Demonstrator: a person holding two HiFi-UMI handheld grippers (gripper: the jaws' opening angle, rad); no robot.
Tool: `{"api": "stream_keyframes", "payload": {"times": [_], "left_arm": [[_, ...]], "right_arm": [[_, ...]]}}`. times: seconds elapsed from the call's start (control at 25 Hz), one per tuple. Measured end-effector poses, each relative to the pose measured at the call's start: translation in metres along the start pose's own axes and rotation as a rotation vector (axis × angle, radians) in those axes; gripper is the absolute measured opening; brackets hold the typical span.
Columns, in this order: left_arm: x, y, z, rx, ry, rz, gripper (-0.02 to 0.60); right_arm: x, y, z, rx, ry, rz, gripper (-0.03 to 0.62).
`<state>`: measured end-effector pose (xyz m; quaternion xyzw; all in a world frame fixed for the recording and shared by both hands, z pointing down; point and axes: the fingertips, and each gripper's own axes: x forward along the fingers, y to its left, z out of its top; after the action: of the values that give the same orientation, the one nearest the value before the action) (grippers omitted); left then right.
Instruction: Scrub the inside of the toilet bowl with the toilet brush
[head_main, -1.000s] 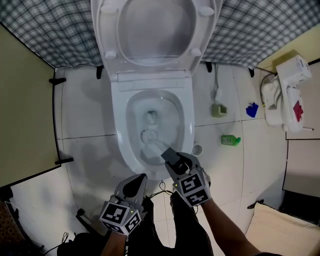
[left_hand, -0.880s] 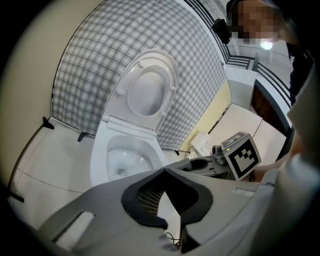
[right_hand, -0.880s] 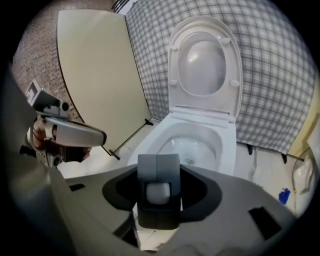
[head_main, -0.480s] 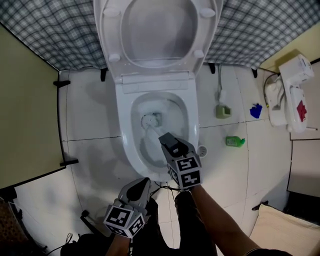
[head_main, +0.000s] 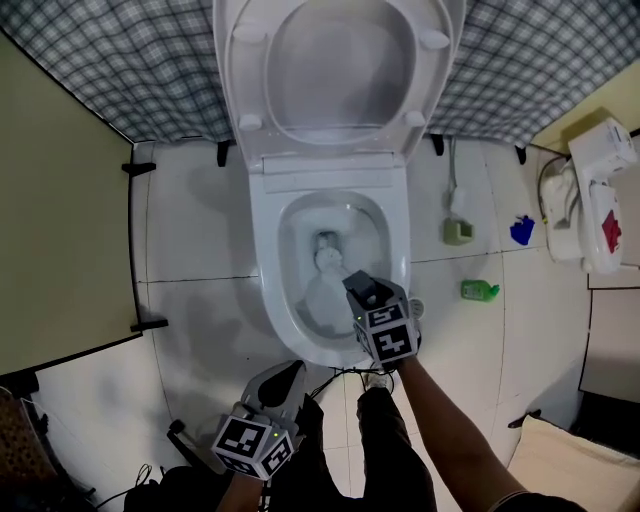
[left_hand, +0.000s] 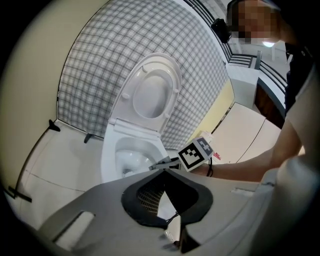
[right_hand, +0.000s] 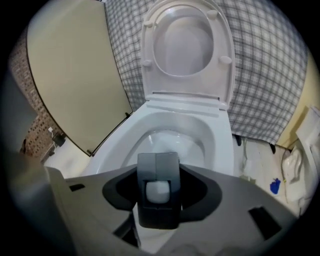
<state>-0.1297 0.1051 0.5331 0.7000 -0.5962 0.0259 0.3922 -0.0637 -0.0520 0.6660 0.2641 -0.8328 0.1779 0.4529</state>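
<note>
The white toilet (head_main: 268, 262) stands with lid and seat raised. My right gripper (head_main: 362, 290) hangs over the bowl's front right rim, shut on the toilet brush handle (right_hand: 158, 192), whose white end shows between the grey pads. The brush head (head_main: 327, 259) is down in the bowl by the drain. In the right gripper view the bowl (right_hand: 172, 140) lies straight ahead of my right gripper (right_hand: 158, 165). My left gripper (head_main: 280, 378) is held low, in front of the toilet, jaws together and empty. The left gripper view shows the toilet (left_hand: 112, 150) and the right gripper (left_hand: 161, 162) reaching into it.
A beige partition (head_main: 60, 220) stands to the left and a checked cloth (head_main: 130, 70) hangs behind the toilet. On the tiles to the right lie a green bottle (head_main: 480, 291), a small greenish holder (head_main: 459, 232), a blue item (head_main: 522, 231) and a white unit (head_main: 595, 195).
My right gripper has pushed forward from in front of the rim to over the bowl, and the brush head has shifted inside the bowl toward the drain. The left gripper has stayed low.
</note>
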Motion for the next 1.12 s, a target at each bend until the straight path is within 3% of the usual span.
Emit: {"api": "stream_keyframes", "payload": {"times": [0.2, 0.48, 0.64, 0.84, 1.12], "left_arm": [[0.008, -0.020, 0.006, 0.006, 0.001, -0.045, 0.000], [0.015, -0.026, 0.018, 0.024, -0.009, -0.060, 0.000], [0.011, -0.020, 0.013, 0.021, 0.000, -0.045, 0.000], [0.007, -0.004, 0.009, 0.011, 0.002, -0.013, 0.000], [-0.003, 0.013, 0.004, -0.018, 0.008, 0.018, 0.000]], "right_arm": [[-0.056, 0.000, -0.012, -0.041, 0.015, -0.019, 0.199], [-0.093, -0.022, 0.007, -0.071, -0.033, -0.140, 0.199], [-0.078, -0.032, 0.020, -0.075, -0.055, -0.168, 0.199], [-0.031, -0.032, 0.030, -0.091, -0.043, -0.133, 0.201], [0.009, -0.019, 0.004, -0.120, 0.028, -0.102, 0.201]]}}
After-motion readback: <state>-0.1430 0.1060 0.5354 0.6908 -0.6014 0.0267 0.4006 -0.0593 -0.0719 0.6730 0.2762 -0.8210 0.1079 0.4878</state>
